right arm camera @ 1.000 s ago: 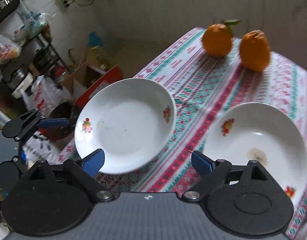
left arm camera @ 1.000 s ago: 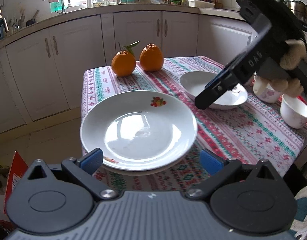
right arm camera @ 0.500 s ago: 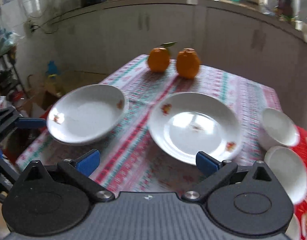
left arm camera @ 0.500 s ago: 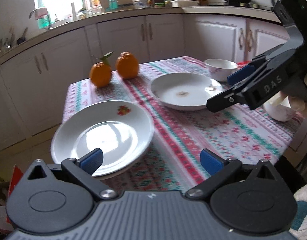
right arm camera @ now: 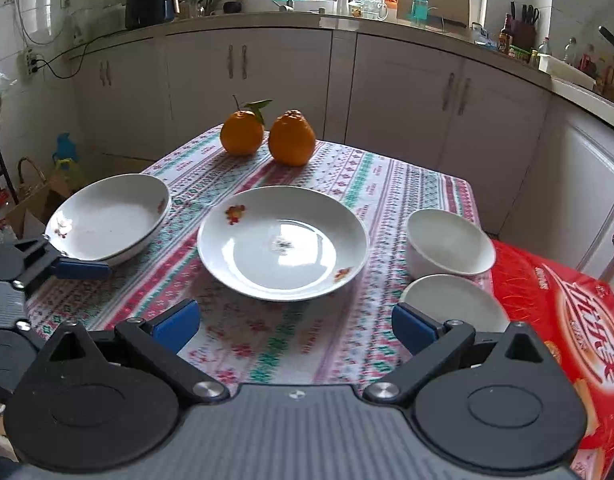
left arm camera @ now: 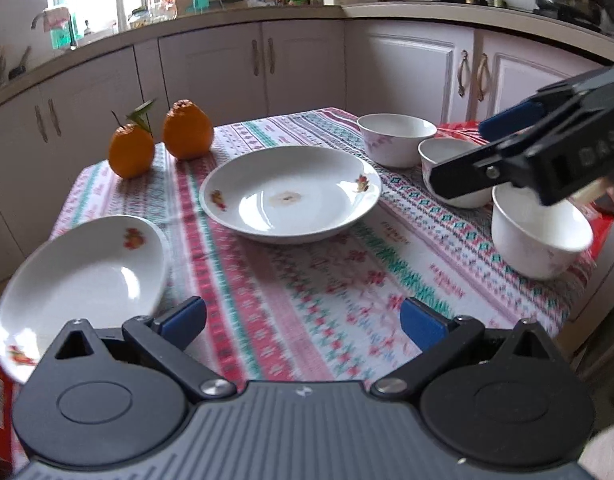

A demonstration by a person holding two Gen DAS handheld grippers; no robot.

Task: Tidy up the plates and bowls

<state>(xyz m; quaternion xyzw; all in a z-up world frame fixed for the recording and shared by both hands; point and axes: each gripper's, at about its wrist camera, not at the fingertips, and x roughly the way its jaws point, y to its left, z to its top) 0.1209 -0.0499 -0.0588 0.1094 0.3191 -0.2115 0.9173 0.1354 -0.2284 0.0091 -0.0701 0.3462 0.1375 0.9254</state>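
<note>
Big plate [right arm camera: 282,245] is seen mid-table on the patterned cloth [left arm camera: 319,304], w/ a smaller plate [left arm camera: 81,280] at the table's left edge. Left gripper [left arm camera: 303,318] is spread wide, nothing held; smaller plate lies just beside its left pad. Right gripper [right arm camera: 295,326] is also gaping, empty, big plate ahead betw. its fingers, untouched. Three bowls are set on the right: one far [left arm camera: 395,138], one mid [left arm camera: 453,176], one near [left arm camera: 541,236]. "DAS" is read on the right gripper's arm. Red box [right arm camera: 563,320] carries Chinese lettering, not legible. Two oranges [right arm camera: 267,136] sit at the far end.
</note>
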